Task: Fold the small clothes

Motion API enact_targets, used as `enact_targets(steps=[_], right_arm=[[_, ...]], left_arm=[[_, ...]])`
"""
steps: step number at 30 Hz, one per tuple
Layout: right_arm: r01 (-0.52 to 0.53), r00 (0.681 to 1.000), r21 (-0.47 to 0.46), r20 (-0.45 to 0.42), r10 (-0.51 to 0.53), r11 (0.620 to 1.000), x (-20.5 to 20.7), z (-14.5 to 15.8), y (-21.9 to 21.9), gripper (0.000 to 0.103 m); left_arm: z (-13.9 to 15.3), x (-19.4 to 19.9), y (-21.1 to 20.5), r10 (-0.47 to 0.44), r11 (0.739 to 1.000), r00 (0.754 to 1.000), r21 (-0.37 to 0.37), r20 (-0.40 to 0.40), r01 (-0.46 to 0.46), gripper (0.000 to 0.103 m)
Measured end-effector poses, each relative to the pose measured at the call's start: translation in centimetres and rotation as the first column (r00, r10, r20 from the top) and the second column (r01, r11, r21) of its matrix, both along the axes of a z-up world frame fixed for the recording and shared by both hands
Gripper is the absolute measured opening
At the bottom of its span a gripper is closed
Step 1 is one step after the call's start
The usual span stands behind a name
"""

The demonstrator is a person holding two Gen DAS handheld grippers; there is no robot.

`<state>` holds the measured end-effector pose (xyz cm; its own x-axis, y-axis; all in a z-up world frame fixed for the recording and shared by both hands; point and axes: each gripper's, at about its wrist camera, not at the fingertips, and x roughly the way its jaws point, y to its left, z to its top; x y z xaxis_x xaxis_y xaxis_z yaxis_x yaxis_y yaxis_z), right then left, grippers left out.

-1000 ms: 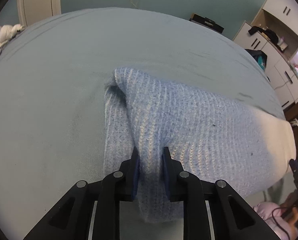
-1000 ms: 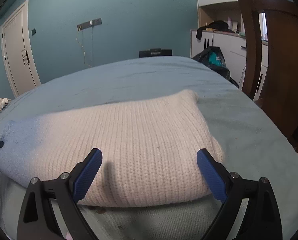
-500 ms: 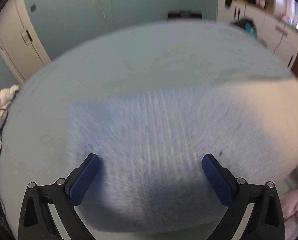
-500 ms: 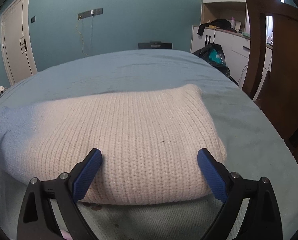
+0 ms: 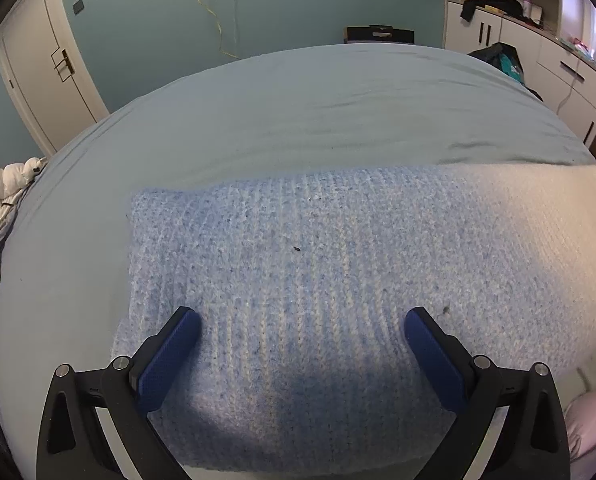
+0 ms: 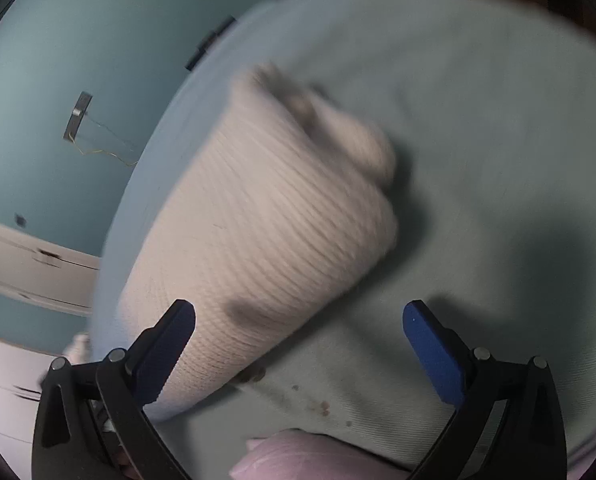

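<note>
Knitted in chunky ribs, the folded sweater (image 5: 338, 280) shaded from speckled blue at 1 end to cream at the other and lay flat on the pale teal bedsheet (image 5: 318, 120). White bedding (image 5: 1, 200) bunched at the bed's left edge; cabinets (image 5: 538, 48) lined the far wall. Nothing blocked the garment. The left gripper (image 5: 302, 332) hung over its near edge, jaws just sprung wide, clasping nothing. The right gripper (image 6: 300, 328), blurred, stood spread too, the sweater's cream end beside its left finger.

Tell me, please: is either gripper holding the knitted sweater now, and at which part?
Nothing is held. The left gripper and the right gripper both stand wide open above the folded sweater, pads not pressing it.
</note>
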<state>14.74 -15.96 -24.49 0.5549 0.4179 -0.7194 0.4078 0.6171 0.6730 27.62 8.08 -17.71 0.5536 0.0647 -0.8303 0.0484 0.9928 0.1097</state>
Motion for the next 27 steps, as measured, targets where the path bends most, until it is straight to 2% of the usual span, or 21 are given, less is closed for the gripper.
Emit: enact_targets(steps=[1,4,7,10,11,12,13,15,16,18,24,27], right_arm=[[0.001,1.000,0.042,-0.002,-0.001,0.999,0.4,-0.7,-0.3,0.102],[-0.004,0.998,0.116,0.065,-0.004,0.993,1.9,-0.7,-1.0,0.102],[-0.018,0.999,0.114,0.037,0.013,0.993,3.7,-1.3,-0.9,0.102],[0.017,0.999,0.076,0.031,-0.019,0.997,4.9,-0.8,-0.7,0.102],[0.030,0.999,0.047,0.027,-0.031,0.998,5.3,-0.6,-0.5,0.102],[0.042,0.999,0.021,0.032,-0.043,0.999,5.3,-0.3,-0.4,0.097],[0.057,0.997,-0.023,0.049,-0.056,0.998,5.2,0.2,-0.1,0.079],[0.051,0.992,-0.134,0.124,-0.035,0.990,4.7,2.1,0.7,0.058],[0.045,0.989,-0.171,0.145,-0.020,0.984,4.4,2.7,1.3,0.052],[0.029,0.980,-0.289,0.197,0.030,0.957,3.6,5.3,2.6,0.048],[0.060,0.934,-0.472,0.338,0.118,0.880,-0.1,12.1,6.1,0.046],[0.067,0.902,-0.540,0.392,0.180,0.839,-2.0,14.1,7.4,0.046]], left_arm=[[0.0,0.4,-0.3,-0.001,1.000,1.000,-0.002,0.005,0.001,0.103],[0.3,-0.5,0.7,-0.001,1.000,1.000,-0.002,0.019,0.001,0.103],[0.0,-0.9,0.7,0.001,1.000,1.000,0.006,0.026,-0.001,0.103],[-0.2,-0.8,0.2,-0.002,1.000,1.000,0.006,0.026,0.001,0.103],[-0.1,-0.7,0.1,-0.003,1.000,1.000,0.005,0.025,0.003,0.103],[-0.2,-0.7,0.1,-0.005,1.000,1.000,0.004,0.024,0.005,0.103],[-0.3,-0.7,0.1,-0.005,1.000,1.000,0.002,0.024,0.005,0.103],[-0.4,-0.7,0.1,-0.005,1.000,1.000,0.003,0.026,0.004,0.103],[-0.5,-0.7,0.1,-0.005,1.000,1.000,0.006,0.025,0.005,0.103],[-0.5,-0.7,0.1,-0.005,1.000,1.000,0.010,0.019,0.005,0.103],[1.6,-0.7,0.1,0.028,0.999,0.999,0.022,-0.045,-0.027,0.103],[4.4,-1.2,-0.8,0.024,0.999,1.000,0.029,0.003,-0.024,0.103]])
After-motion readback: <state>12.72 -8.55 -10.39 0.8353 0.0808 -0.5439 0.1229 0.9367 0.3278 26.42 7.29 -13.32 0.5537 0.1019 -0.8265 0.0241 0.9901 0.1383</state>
